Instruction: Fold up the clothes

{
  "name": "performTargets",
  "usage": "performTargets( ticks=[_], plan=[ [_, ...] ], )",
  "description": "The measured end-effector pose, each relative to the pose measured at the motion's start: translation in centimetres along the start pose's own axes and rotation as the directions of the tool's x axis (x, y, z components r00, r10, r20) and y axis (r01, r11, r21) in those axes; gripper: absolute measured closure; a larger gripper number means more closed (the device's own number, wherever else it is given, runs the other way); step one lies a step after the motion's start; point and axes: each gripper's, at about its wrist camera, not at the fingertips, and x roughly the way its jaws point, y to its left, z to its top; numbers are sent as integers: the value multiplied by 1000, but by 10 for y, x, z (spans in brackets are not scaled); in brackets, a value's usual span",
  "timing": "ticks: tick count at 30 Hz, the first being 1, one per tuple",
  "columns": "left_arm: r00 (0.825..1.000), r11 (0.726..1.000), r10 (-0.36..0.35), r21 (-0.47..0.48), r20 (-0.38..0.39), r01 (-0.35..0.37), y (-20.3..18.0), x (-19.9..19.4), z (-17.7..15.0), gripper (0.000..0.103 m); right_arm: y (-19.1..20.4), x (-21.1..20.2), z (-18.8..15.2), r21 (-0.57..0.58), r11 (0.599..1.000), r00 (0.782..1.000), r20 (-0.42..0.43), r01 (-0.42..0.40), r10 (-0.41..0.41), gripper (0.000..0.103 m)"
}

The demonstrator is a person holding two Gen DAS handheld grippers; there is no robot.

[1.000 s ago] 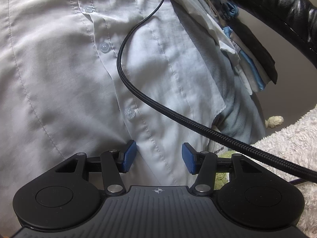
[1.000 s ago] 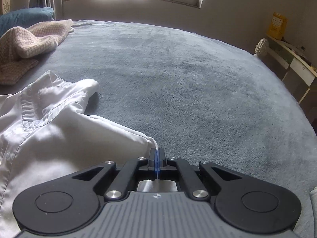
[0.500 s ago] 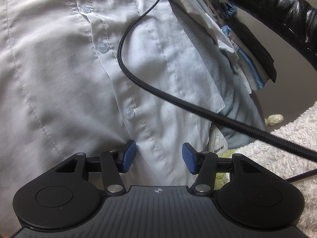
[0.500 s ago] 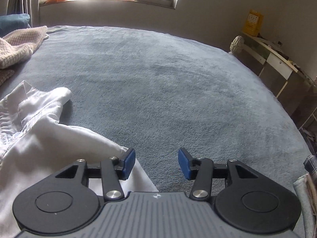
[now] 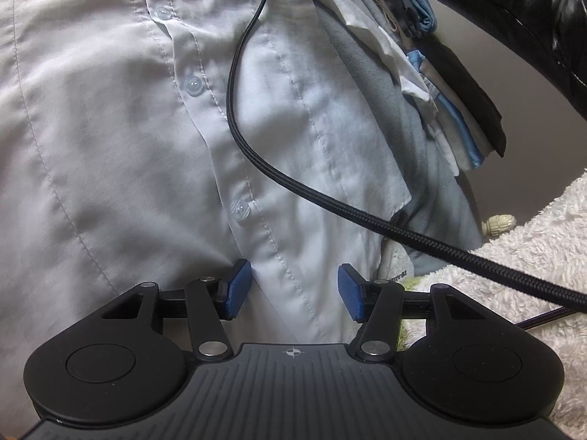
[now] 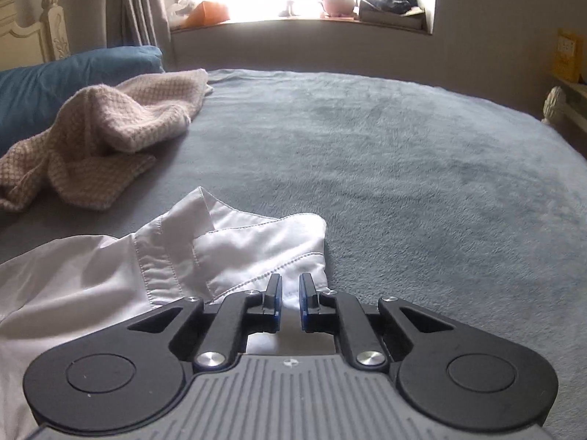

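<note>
The white shirt lies spread on a grey-blue bed, its button placket running up the left wrist view; its edges are cut off at the left and top there. In the right wrist view only a collar or cuff end shows, the rest hidden under the tool.

The left gripper sits over the placket with its blue pads wide apart and shirt cloth between them, nothing clamped. The right gripper has its pads nearly together with a narrow gap; white cloth shows in that gap, but whether the pads pinch it I cannot tell.

A black braided cable crosses the shirt. Beside the shirt's right edge lies a stack of folded clothes, partly under a black sleeve. A white fluffy towel is cut off at right. Farther up the bed lie a pink knit and a blue pillow.
</note>
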Motion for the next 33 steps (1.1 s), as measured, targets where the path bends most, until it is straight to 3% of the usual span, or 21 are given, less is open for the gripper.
performTargets(
  ticks=[3,8,10,12,14,16,19,22,25,29,33],
  plan=[
    [1000,1000,-6,-6,-2,6,1,0,0,50,-4,27,-5,83,996,999,-38,32,-29,95],
    [1000,1000,-13,-16,-6,13,2,1,1,51,-13,29,-4,178,984,1000,15,16,-19,93],
    [1000,1000,-14,-19,-7,14,3,1,2,50,-21,23,-4,227,974,999,33,-10,3,87],
    [1000,1000,-15,-22,-7,14,3,1,2,50,-30,16,-4,278,960,998,52,-32,18,69],
    [1000,1000,-12,-24,-8,12,3,1,2,50,-45,0,-10,345,937,997,78,-52,27,57],
    [1000,1000,-7,-23,-8,7,2,1,2,50,-63,-19,-18,415,906,994,99,-86,49,57],
    [1000,1000,7,-14,-8,-7,-1,1,2,50,-93,-59,-34,476,869,987,149,-132,68,57],
    [1000,1000,20,-13,-6,-20,-3,1,2,50,-126,-114,-54,544,825,975,220,-150,33,57],
    [999,999,36,-14,-1,-36,-5,1,0,50,-162,-182,-85,633,755,959,284,-172,-20,56],
    [997,997,71,6,4,-71,-13,2,-2,50,-201,-280,-136,702,701,935,318,-123,-155,55],
    [994,993,108,34,13,-109,-21,3,-5,50,-225,-374,-191,760,649,897,304,-25,-321,55]
  ],
)
